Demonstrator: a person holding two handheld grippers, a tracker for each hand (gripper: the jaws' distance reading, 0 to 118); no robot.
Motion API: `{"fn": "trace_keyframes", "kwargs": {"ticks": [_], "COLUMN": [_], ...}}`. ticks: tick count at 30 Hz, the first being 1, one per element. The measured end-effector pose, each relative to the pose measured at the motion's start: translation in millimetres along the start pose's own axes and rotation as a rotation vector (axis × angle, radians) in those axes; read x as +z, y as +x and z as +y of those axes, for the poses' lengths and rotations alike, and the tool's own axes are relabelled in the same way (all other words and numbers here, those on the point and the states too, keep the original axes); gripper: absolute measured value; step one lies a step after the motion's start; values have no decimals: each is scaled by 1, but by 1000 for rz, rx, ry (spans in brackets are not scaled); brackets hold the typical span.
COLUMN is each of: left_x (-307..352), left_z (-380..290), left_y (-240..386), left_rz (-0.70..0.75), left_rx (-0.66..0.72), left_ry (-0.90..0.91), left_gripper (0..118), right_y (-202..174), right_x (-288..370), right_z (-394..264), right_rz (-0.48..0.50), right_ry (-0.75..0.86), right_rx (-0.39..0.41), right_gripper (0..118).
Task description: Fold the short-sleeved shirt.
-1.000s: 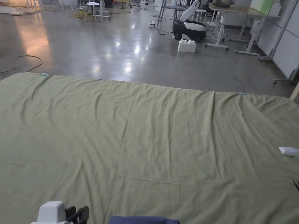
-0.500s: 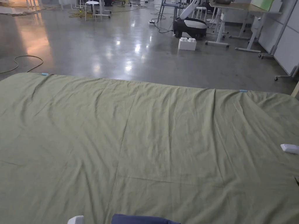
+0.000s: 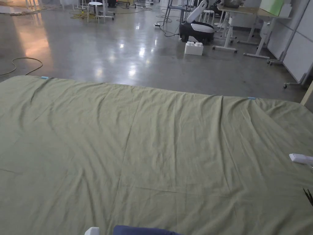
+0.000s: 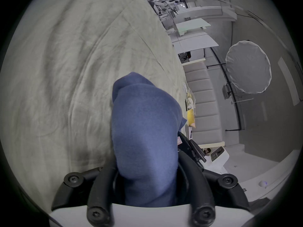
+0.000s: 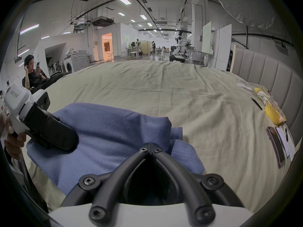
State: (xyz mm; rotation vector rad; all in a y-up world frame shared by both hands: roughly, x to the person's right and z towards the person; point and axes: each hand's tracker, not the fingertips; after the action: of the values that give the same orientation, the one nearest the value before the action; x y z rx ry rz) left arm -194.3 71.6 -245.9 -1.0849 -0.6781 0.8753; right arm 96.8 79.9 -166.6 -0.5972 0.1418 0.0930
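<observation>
The blue short-sleeved shirt (image 3: pixel 143 230) lies bunched at the near edge of the green-sheeted bed (image 3: pixel 152 137). In the left gripper view the shirt (image 4: pixel 144 132) fills the gap of my left gripper (image 4: pixel 146 165). Its jaws stand apart and press on the thick bunch, and cloth hides their tips. In the right gripper view the left gripper (image 5: pixel 65 140) rests on the left part of the shirt (image 5: pixel 106 132), held by a hand. My right gripper (image 5: pixel 150 146) is shut, its tips pinching gathered cloth near the shirt's right hem.
A white remote (image 3: pixel 301 158) lies at the bed's right side, and two phones (image 5: pixel 278 145) and a yellow packet (image 5: pixel 272 114) sit by the padded headboard (image 5: pixel 262 70). A person (image 5: pixel 32 78) sits beyond the bed's left side. Bare sheet stretches ahead of the shirt.
My left gripper has dropped out of the head view's lower left and moved right onto the shirt. The shirt stays at the near edge.
</observation>
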Motion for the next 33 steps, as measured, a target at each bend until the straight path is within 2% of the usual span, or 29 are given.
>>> {"fn": "trace_keyframes", "kwargs": {"ticks": [6,9,11,17,20,26,33], "left_x": [20,49,74,166,214,299,373], "left_z": [2,10,16,40,57,82,103], "left_y": [15,18,17,3,-15,-18,-26], "left_rz": [-38,-46,-43,11,57,284,521], "left_rx": [-3,-15,-23,-25,-14,-2,34], "left_ry": [24,54,81,141,162,167,219], "left_gripper": [27,27,27,27,27,27,27], "right_y": [5,15,26,51,63,83,102], "right_x": [10,20,25,39,44,50,55], "right_z": [22,46,67,131,154,178,177], "right_rz": [3,-50,-65,-158,-179,-230,-267], "right_ry": [12,95,141,308,347,416,406], "right_rx": [1,10,-1,48,30,29,2], "right_gripper": [1,1,1,1,1,1,1]}}
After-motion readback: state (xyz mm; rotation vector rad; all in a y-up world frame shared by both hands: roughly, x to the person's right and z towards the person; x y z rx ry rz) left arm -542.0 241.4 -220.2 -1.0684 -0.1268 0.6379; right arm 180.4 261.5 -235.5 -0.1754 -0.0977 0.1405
